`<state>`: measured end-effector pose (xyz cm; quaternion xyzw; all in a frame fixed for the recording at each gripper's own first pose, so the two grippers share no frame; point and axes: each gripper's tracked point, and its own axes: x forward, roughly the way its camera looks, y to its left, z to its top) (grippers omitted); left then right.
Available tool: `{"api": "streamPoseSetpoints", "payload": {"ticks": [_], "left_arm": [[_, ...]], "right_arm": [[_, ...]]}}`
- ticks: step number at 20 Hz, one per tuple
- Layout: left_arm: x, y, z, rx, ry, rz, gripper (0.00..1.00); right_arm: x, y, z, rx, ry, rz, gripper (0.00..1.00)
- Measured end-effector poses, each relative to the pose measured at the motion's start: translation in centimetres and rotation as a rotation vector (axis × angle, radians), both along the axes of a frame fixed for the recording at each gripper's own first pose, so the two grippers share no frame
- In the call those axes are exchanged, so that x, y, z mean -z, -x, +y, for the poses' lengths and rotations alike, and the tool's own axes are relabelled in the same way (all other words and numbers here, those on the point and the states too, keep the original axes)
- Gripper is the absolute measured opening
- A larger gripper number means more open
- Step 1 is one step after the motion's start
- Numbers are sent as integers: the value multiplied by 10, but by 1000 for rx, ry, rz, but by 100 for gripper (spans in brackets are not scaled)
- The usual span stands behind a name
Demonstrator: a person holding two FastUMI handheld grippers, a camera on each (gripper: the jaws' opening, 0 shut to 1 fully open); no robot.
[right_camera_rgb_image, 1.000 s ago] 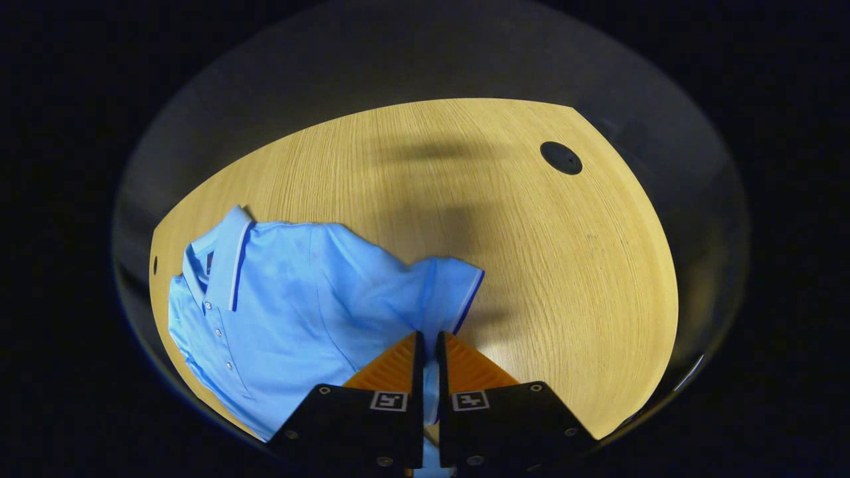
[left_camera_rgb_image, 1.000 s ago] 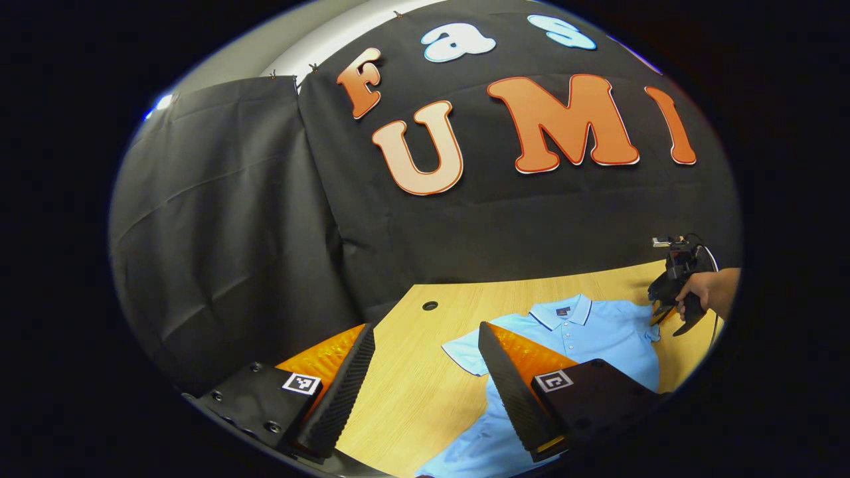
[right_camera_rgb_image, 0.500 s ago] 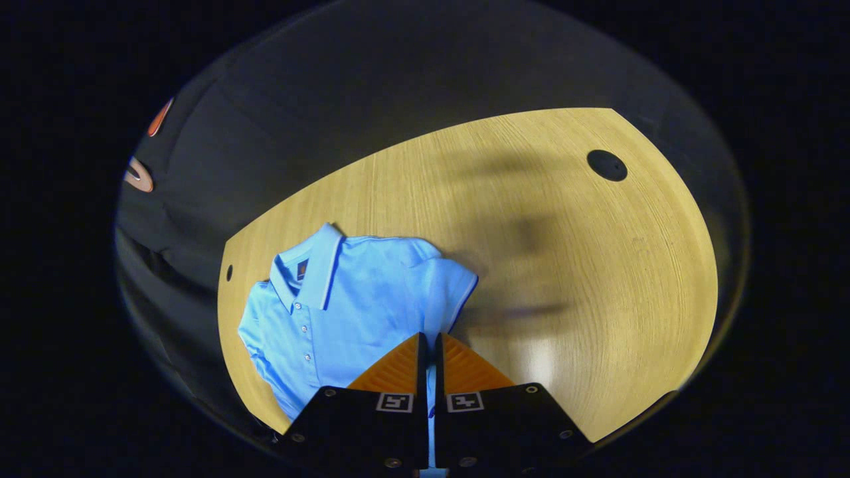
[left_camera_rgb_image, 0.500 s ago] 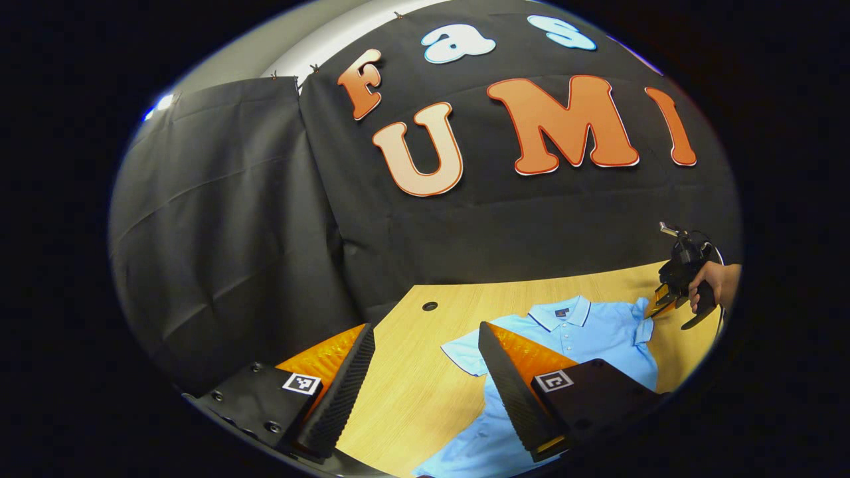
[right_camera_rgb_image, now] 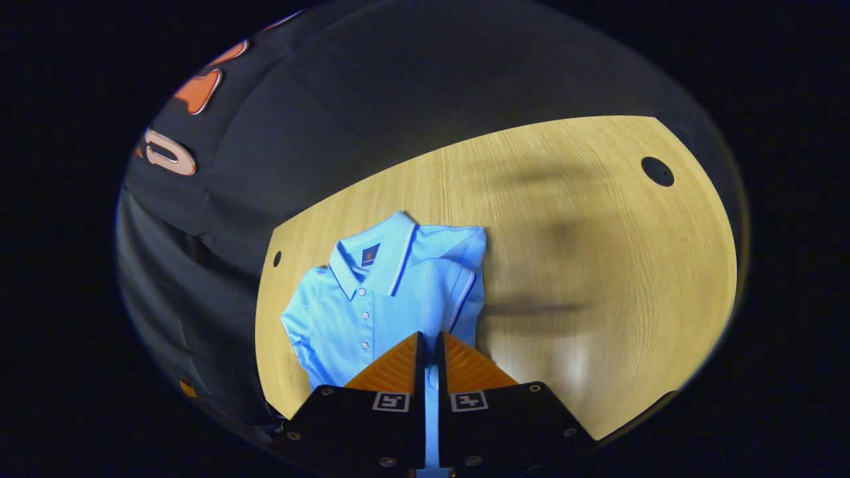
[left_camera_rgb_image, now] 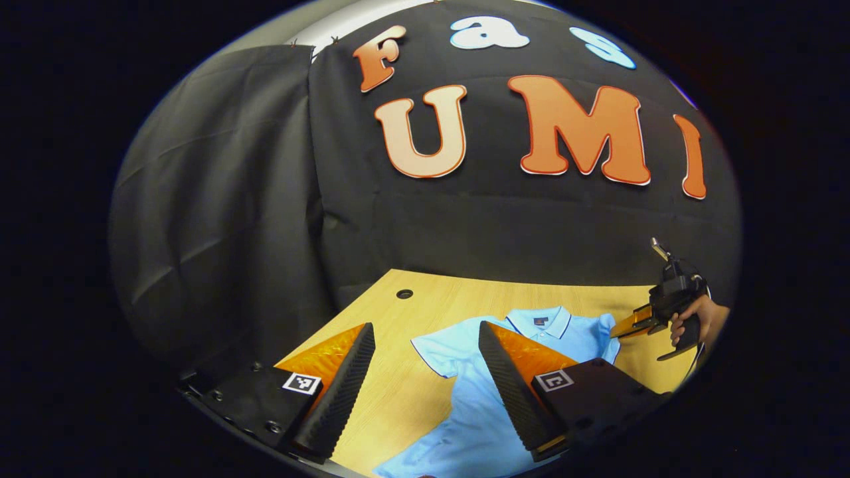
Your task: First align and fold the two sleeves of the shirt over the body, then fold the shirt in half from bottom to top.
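Recording booth, black cloth wall point(left_camera_rgb_image: 219, 199), wooden table point(right_camera_rgb_image: 597, 279)

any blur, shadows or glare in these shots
Right gripper view: soft smeared shadows on the table beside the shirt, a pale glare patch nearer the tool. Left gripper view: sharp, fisheye bends the table edge.

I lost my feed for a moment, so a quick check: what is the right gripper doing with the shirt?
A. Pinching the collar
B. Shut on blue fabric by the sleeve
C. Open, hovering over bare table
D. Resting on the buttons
B: in the right gripper view, the right gripper has both fingers closed on the blue shirt beside the sleeve.
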<state>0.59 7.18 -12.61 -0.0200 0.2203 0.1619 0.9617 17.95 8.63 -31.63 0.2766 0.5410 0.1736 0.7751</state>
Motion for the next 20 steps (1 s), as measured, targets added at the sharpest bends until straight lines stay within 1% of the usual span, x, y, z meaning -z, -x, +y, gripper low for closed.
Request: {"api": "streamPoseSetpoints", "payload": {"ticks": [1,2,4,5,6,7,10,11,13,16,17,18,19,20], "left_arm": [[8,-7,4,6,33,9,100],[16,-15,6,17,78,16,100],[33,-33,15,43,158,33,100],[43,-42,20,62,179,48,100],[55,-54,24,83,194,65,100],[67,-63,26,111,217,84,100],[101,-93,33,183,327,158,99],[112,-103,37,193,372,183,98],[135,-122,47,191,436,229,99],[175,-148,58,185,490,321,100],[190,-154,55,185,515,367,100],[205,-158,54,181,542,416,100],[218,-158,52,176,569,462,100],[228,-161,49,170,597,494,100]], "right_arm": [[-5,4,4,-2,-19,6,16],[-10,7,7,3,-38,4,9],[-18,14,5,21,-39,-7,10],[-21,18,3,34,-27,-19,12],[-24,22,-1,50,-8,-29,2],[-29,27,-6,70,10,-38,16],[-43,45,-17,144,60,-59,27],[-47,53,-20,167,78,-62,35],[-56,70,-25,205,112,-70,41],[-70,96,-33,244,165,-100,48],[-72,105,-35,257,183,-111,58],[-73,114,-37,275,198,-114,61],[-72,124,-39,293,208,-104,69],[-71,134,-39,307,212,-90,72]]}}
